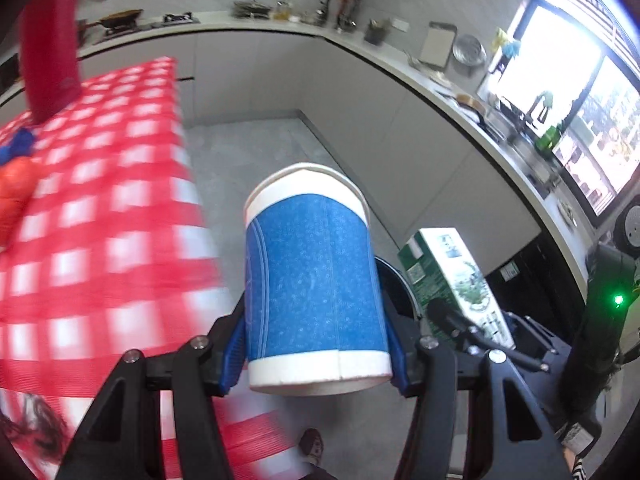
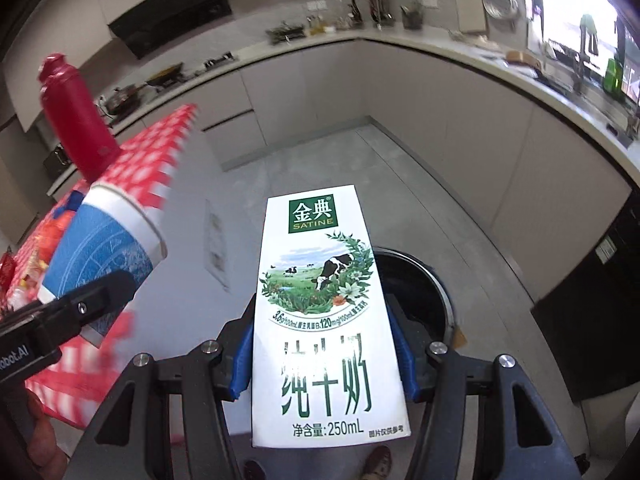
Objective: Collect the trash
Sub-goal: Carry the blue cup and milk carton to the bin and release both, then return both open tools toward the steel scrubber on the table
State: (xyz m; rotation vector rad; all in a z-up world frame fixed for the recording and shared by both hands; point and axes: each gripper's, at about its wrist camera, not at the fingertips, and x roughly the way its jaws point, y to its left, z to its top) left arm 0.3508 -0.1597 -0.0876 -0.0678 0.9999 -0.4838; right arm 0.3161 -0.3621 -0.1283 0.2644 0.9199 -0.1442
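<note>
My left gripper is shut on a blue and white paper cup, its blue pads pressed on both sides near the cup's base. The cup hangs over the grey floor beside the table edge. My right gripper is shut on a white and green milk carton, held upright between its blue pads. In the right wrist view the cup and the left gripper's black finger show at the left. The carton shows at the right of the left wrist view. A round black bin stands on the floor just behind the carton.
A table with a red and white checked cloth lies to the left, bearing a red bottle and orange and blue items. Kitchen counters curve round the back and right. A dark cabinet stands at the right. A shoe shows below.
</note>
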